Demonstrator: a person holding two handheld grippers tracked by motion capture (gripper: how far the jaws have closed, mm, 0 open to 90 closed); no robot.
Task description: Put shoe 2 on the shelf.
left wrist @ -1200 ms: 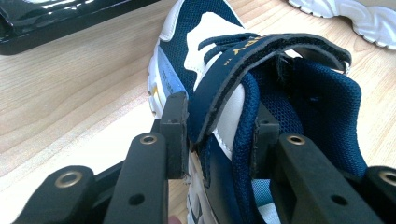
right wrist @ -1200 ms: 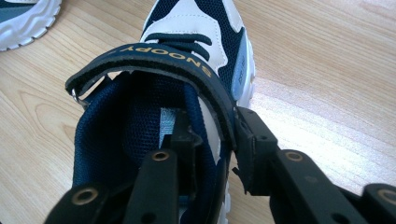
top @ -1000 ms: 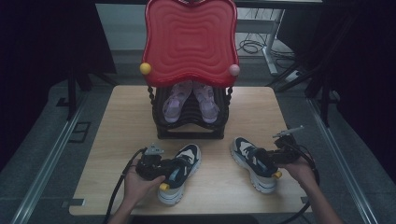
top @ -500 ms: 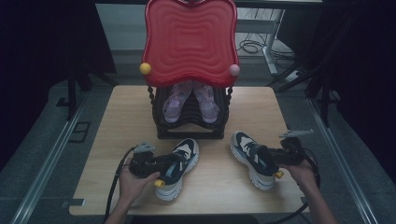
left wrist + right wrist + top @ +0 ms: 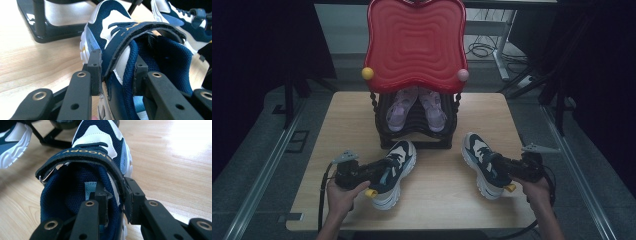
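Mesh-soft and light, both sneakers flexed easily, so you had your left tool clamped on the left sneaker collar and your right tool gripping the right sneaker collar wall.

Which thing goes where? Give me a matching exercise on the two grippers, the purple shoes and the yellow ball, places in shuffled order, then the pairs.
Things:
1. left gripper
2. right gripper
3. purple shoes
4. yellow ball

Places:
A. at the red panel's lower left corner
B. clamped on the right sneaker's collar
C. in the black rack, under the red panel
D. clamped on the left sneaker's collar

Pairs: 1-D, 2-B, 3-C, 4-A
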